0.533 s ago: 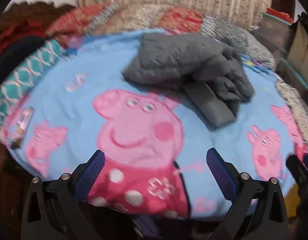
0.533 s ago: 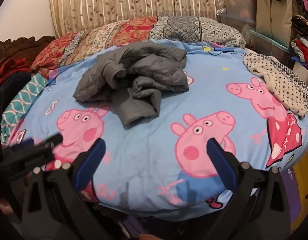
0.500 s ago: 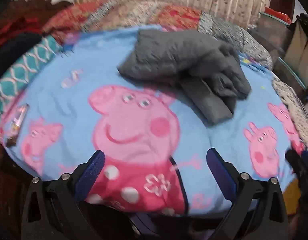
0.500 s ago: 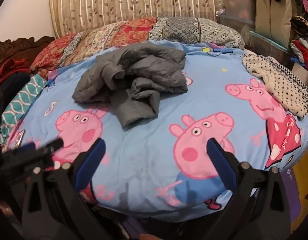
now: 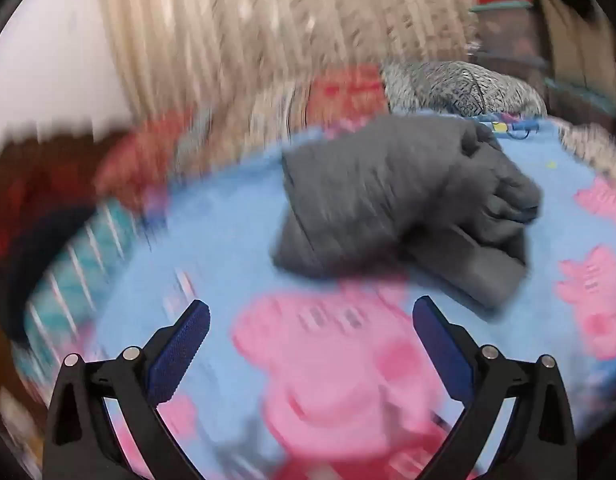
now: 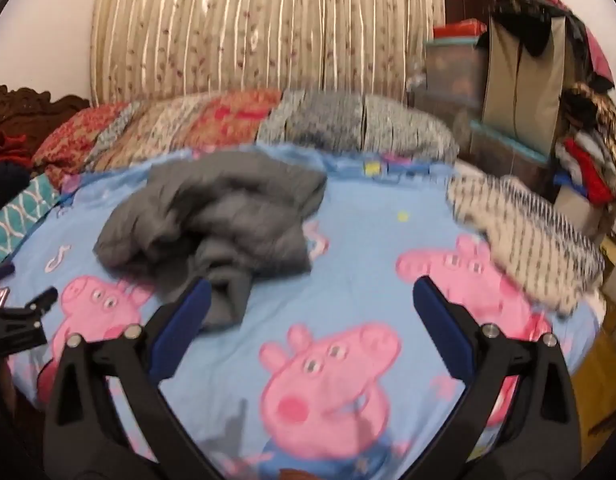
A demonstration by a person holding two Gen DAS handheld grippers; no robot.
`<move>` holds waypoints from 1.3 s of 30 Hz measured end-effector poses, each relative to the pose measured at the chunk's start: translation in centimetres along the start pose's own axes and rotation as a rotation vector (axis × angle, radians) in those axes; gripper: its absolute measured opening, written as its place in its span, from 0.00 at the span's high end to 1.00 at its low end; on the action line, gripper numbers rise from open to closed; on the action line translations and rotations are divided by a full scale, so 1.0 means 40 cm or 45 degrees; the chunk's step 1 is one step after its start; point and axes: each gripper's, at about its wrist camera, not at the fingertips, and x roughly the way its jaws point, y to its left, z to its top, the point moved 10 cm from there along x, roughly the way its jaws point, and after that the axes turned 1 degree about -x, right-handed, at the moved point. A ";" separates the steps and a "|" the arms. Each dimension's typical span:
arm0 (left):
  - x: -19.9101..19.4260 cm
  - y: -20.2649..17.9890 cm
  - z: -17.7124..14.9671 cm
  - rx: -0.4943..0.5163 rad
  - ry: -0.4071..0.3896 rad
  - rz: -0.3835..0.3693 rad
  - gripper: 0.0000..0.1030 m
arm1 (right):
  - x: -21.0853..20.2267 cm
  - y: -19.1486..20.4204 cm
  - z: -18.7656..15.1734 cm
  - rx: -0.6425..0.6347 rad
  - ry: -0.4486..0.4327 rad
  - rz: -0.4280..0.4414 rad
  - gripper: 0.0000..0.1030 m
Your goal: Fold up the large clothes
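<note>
A grey puffy jacket [image 5: 404, 200] lies crumpled on a blue cartoon-pig bedsheet [image 5: 227, 248]. In the right wrist view the jacket [image 6: 219, 216] sits at centre left on the sheet [image 6: 368, 260]. My left gripper [image 5: 310, 316] is open and empty, over the sheet just short of the jacket. My right gripper [image 6: 310, 296] is open and empty, its left finger close to the jacket's near end. The left gripper also shows at the left edge of the right wrist view [image 6: 23, 320]. The left wrist view is motion-blurred.
Patterned pillows [image 6: 235, 120] line the head of the bed below a striped curtain [image 6: 267, 28]. A dotted white garment [image 6: 520, 236] lies at the bed's right edge. Storage boxes and piled clothes [image 6: 548, 92] stand to the right. A teal patterned cloth [image 6: 15, 216] lies at left.
Both grippers have moved forward toward the jacket, which now looks larger and nearer. The left view has swung upward and is blurred. Jaws stay open.
</note>
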 end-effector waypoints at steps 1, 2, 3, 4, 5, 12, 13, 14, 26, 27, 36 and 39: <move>0.022 -0.011 0.019 0.105 -0.047 0.044 -0.07 | 0.036 0.001 -0.001 0.008 0.031 0.025 0.06; 0.042 -0.026 0.029 0.195 -0.083 0.076 -0.07 | 0.074 0.004 -0.011 0.005 0.077 0.038 0.06; 0.067 -0.049 0.037 0.291 -0.122 0.098 -0.07 | 0.107 0.008 -0.018 0.001 0.111 0.045 0.06; 0.095 -0.076 0.045 0.377 -0.158 0.112 -0.07 | 0.150 0.012 -0.028 0.005 0.148 0.062 0.06; 0.117 -0.091 0.046 0.429 -0.177 0.122 -0.07 | 0.188 0.020 -0.039 0.008 0.174 0.085 0.06; 0.343 -0.131 0.048 0.513 -0.069 0.227 -0.07 | 0.433 0.093 -0.076 -0.153 0.293 0.093 0.06; 0.366 -0.125 0.055 0.496 -0.056 0.250 -0.07 | 0.470 0.098 -0.077 -0.189 0.298 0.061 0.06; 0.386 -0.123 0.056 0.481 -0.046 0.260 -0.06 | 0.494 0.104 -0.079 -0.214 0.311 0.048 0.06; 0.316 0.038 0.243 -0.029 -0.053 0.134 0.70 | 0.376 0.107 0.161 -0.260 0.064 0.121 0.94; 0.282 0.066 0.273 -0.086 -0.089 0.126 0.70 | 0.338 0.105 0.194 -0.255 0.018 0.120 0.94; -0.238 0.305 0.579 -0.381 -0.621 0.082 0.71 | -0.156 0.082 0.588 -0.187 -0.515 0.171 0.95; -0.399 0.379 0.648 -0.461 -0.745 0.046 0.71 | -0.311 0.058 0.691 -0.146 -0.618 0.225 0.95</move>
